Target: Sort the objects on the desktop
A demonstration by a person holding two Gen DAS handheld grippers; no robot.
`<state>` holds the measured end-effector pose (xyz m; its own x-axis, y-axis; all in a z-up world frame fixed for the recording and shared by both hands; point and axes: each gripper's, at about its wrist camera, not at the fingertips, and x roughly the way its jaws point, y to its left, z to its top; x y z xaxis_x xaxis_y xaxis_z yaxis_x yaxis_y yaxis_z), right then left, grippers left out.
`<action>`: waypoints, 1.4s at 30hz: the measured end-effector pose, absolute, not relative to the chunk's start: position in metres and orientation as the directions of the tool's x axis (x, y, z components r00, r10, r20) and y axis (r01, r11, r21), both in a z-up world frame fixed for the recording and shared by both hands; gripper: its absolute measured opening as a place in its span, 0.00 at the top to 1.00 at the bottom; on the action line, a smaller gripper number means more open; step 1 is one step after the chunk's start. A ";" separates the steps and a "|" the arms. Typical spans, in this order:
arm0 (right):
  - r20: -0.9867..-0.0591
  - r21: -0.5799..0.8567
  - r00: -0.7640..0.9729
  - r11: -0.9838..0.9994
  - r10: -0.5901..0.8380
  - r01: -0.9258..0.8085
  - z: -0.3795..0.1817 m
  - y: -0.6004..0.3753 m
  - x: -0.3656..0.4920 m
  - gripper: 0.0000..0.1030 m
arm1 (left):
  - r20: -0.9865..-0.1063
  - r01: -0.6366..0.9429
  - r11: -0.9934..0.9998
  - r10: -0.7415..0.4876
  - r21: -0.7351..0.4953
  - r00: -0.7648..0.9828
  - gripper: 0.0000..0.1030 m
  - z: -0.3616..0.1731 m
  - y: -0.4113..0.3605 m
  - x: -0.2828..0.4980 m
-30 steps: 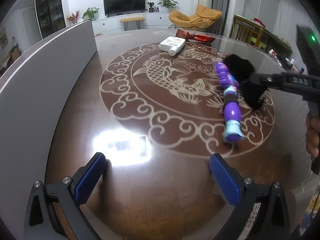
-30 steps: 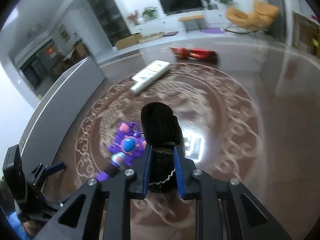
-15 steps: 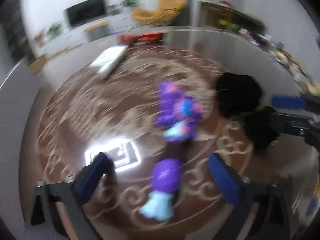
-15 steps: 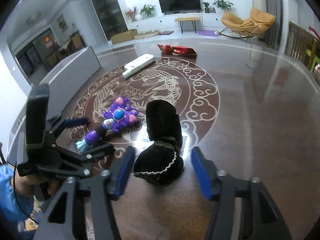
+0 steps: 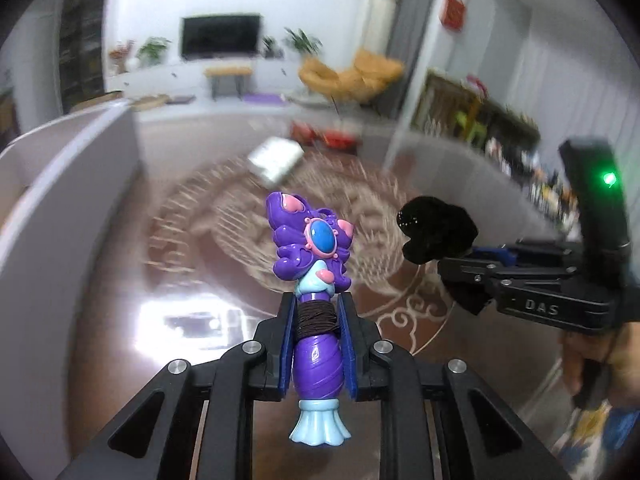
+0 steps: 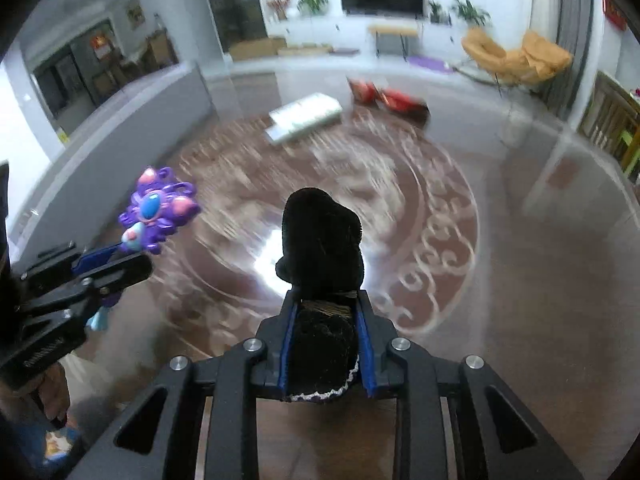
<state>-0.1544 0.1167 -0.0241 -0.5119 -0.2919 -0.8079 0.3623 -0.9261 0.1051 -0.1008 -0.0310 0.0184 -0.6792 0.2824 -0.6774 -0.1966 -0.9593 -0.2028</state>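
My left gripper [image 5: 318,312] is shut on a purple toy wand [image 5: 310,248] with a blue gem and pale blue base, and holds it upright above the brown table [image 5: 120,280]. The wand also shows in the right wrist view [image 6: 154,212], at the left. My right gripper [image 6: 326,312] is shut on a black plush pouch [image 6: 322,240] with white trim, lifted off the table. The pouch also shows in the left wrist view [image 5: 436,232], at the right, in the right gripper [image 5: 460,276].
A white box [image 6: 306,118] and a red packet [image 6: 390,98] lie at the far side of the table with its round fish pattern. A grey panel [image 5: 60,208] runs along the left edge. The background is blurred by motion.
Both grippers were open half a second ago with the wand and pouch lying on the table. Both have closed on their objects and lifted them.
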 end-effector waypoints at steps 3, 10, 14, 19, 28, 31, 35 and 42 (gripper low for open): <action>-0.754 0.159 -0.540 -0.901 -0.375 0.403 0.012 0.093 -0.148 0.74 | -0.619 -0.130 -0.954 0.275 -0.270 -0.736 0.81 0.054 -0.072 -0.075; -0.639 0.223 -0.475 -0.736 -0.606 0.639 0.084 -0.044 -0.123 0.73 | -0.569 0.055 -0.958 0.120 -0.281 -0.813 0.81 0.111 -0.196 -0.031; -0.621 0.258 -0.360 -0.615 -0.696 0.745 0.091 -0.135 -0.107 0.73 | -0.644 0.205 -0.952 -0.012 -0.226 -0.765 0.81 0.099 -0.278 -0.028; -0.687 0.250 -0.246 -0.541 -0.683 0.803 0.059 -0.232 -0.095 0.72 | -0.753 0.323 -0.931 -0.089 -0.170 -0.652 0.80 0.059 -0.335 -0.034; -0.687 0.226 -0.289 -0.574 -0.667 0.787 0.035 -0.231 -0.085 0.21 | -0.774 0.423 -0.893 -0.157 -0.155 -0.614 0.25 0.034 -0.348 -0.027; -0.604 0.176 -0.419 -0.626 -0.678 0.760 0.049 -0.179 -0.089 0.06 | -0.728 0.398 -0.903 -0.163 -0.162 -0.666 0.24 0.050 -0.324 -0.023; -0.553 0.096 -0.588 -0.746 -0.590 0.659 0.039 -0.105 -0.095 0.00 | -0.634 0.256 -0.947 -0.077 -0.196 -0.769 0.24 0.083 -0.253 -0.015; -0.749 -0.023 -0.632 -0.946 -0.199 0.324 -0.061 0.051 -0.136 0.00 | -0.576 -0.110 -0.970 0.218 -0.215 -0.788 0.06 0.089 -0.109 -0.003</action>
